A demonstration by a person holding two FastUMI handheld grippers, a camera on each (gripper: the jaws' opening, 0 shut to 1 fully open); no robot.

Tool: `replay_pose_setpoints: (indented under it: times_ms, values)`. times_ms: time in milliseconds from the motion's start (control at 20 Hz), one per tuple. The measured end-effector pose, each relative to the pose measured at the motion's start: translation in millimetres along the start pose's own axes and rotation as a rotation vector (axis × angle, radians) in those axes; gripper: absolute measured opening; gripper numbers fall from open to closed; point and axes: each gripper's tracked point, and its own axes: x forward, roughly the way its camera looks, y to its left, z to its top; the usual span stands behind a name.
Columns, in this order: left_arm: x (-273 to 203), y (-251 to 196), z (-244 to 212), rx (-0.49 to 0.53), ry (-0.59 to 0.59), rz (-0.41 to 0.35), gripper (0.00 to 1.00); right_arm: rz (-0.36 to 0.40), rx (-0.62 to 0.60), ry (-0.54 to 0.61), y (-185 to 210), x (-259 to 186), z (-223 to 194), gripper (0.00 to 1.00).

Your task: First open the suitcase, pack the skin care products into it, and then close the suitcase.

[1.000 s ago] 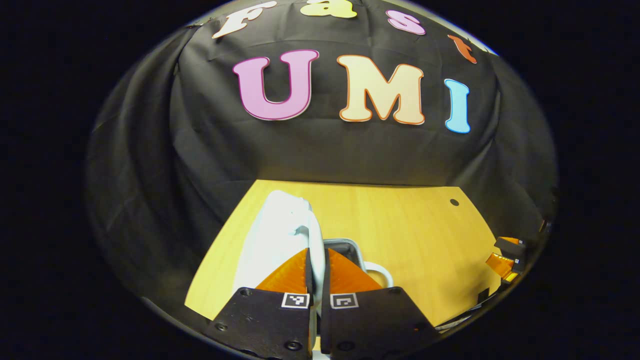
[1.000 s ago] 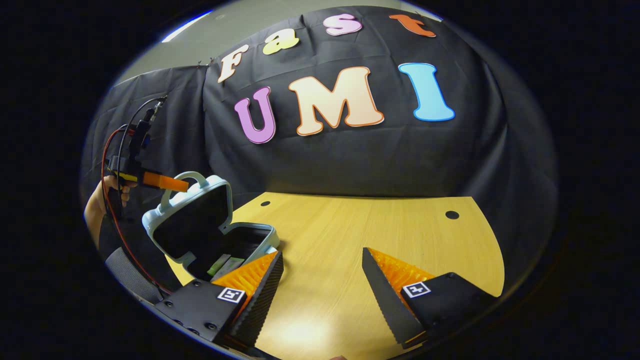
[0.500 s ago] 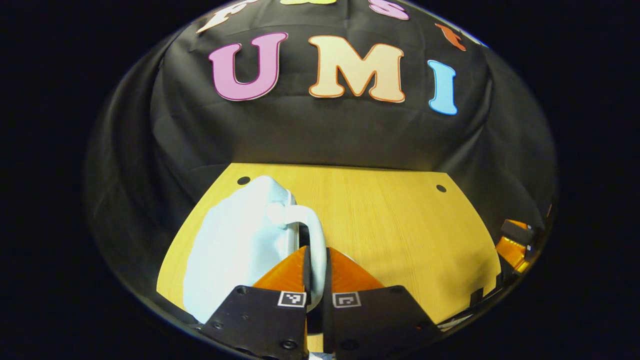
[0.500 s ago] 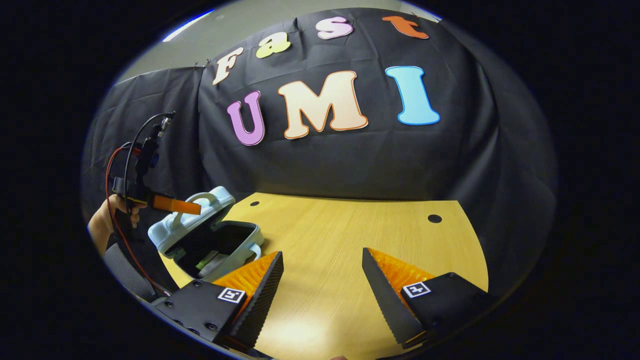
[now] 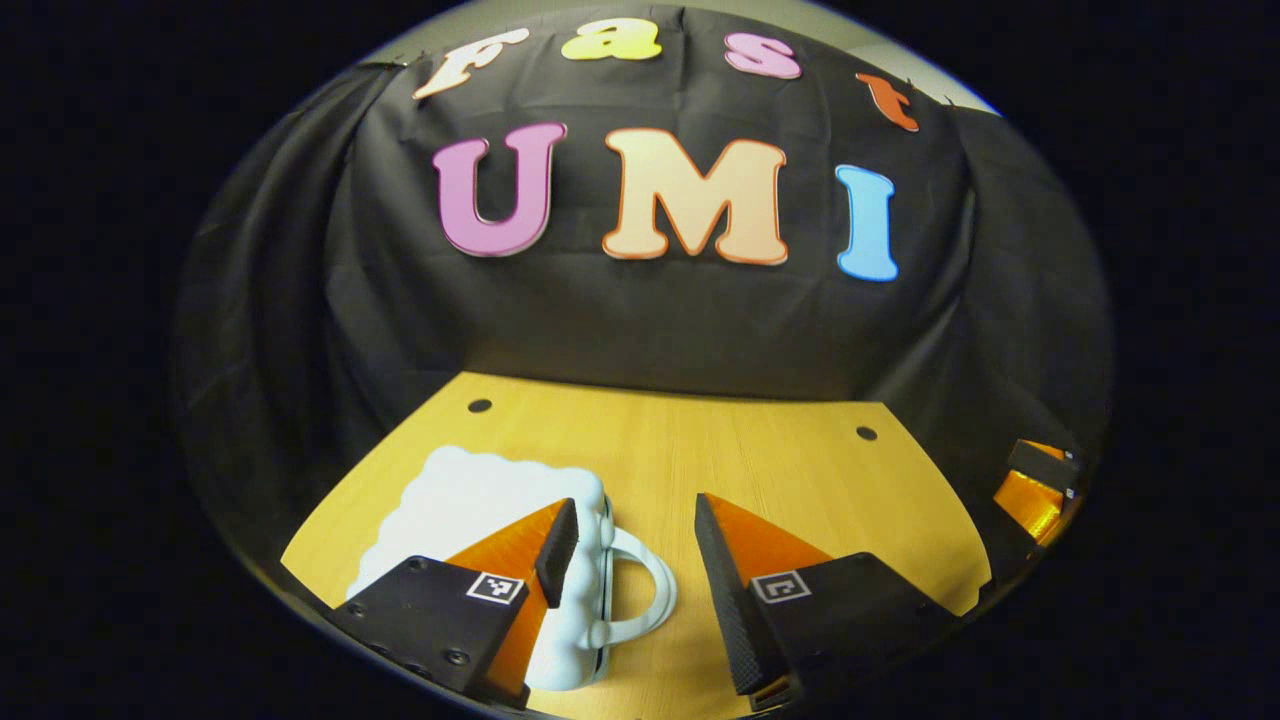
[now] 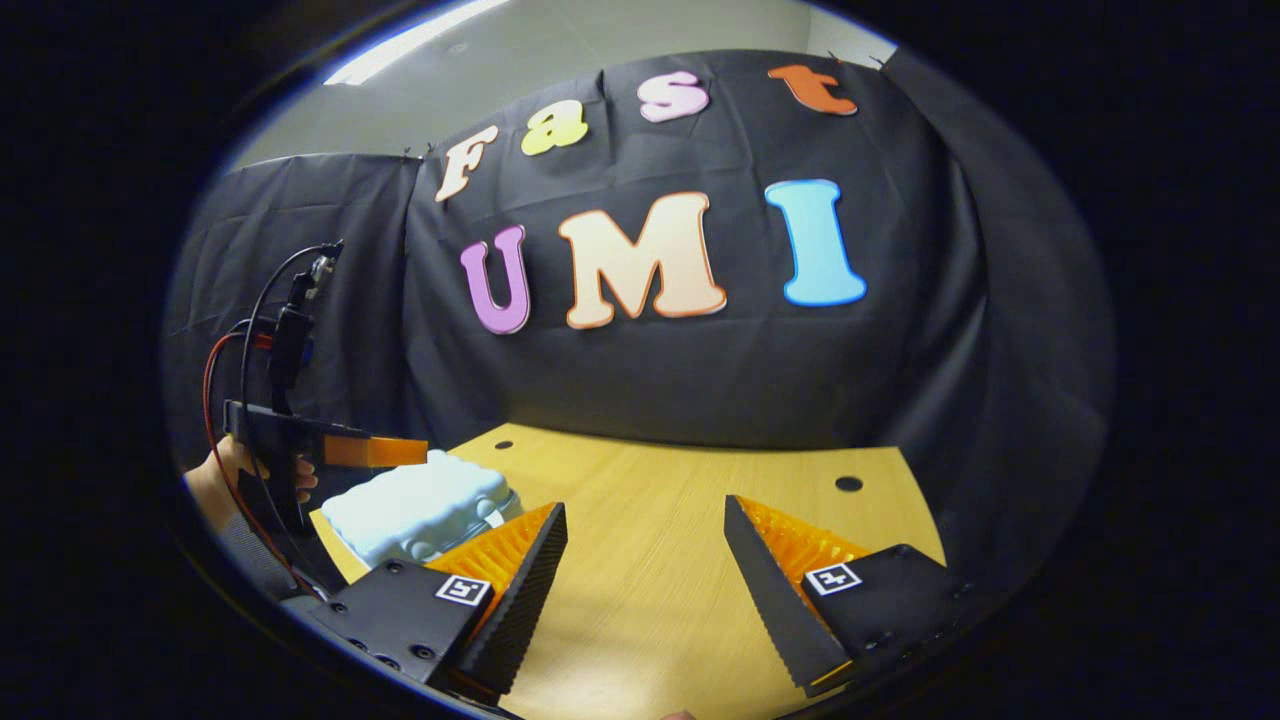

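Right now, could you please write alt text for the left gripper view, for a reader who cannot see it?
A pale blue suitcase lies shut and flat on a wooden table, its handle pointing right. The left tongs are open just above it, gripping nothing. The right tongs show at the far right edge, before a black cloth wall.

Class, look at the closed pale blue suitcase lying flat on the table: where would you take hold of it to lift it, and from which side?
Probably the looped handle on the suitcase. In the left gripper view it sticks out flat from the near edge with an open gap inside, so one finger could pass through from above. The bumpy shell looks too broad to pinch.
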Motion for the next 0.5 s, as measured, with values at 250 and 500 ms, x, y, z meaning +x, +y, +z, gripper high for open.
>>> replay_pose_setpoints:
  times_ms: [250, 500]
  values:
    - [-33, -4, 47, 0.031, -0.211, 0.104, 0.8, -0.097, -0.003, -0.212, -8, -18, 75, 0.97]
    - [-64, -29, 113, 0.155, -0.42, 0.034, 0.89, -0.196, -0.019, -0.282, -2, -38, 104, 0.98]
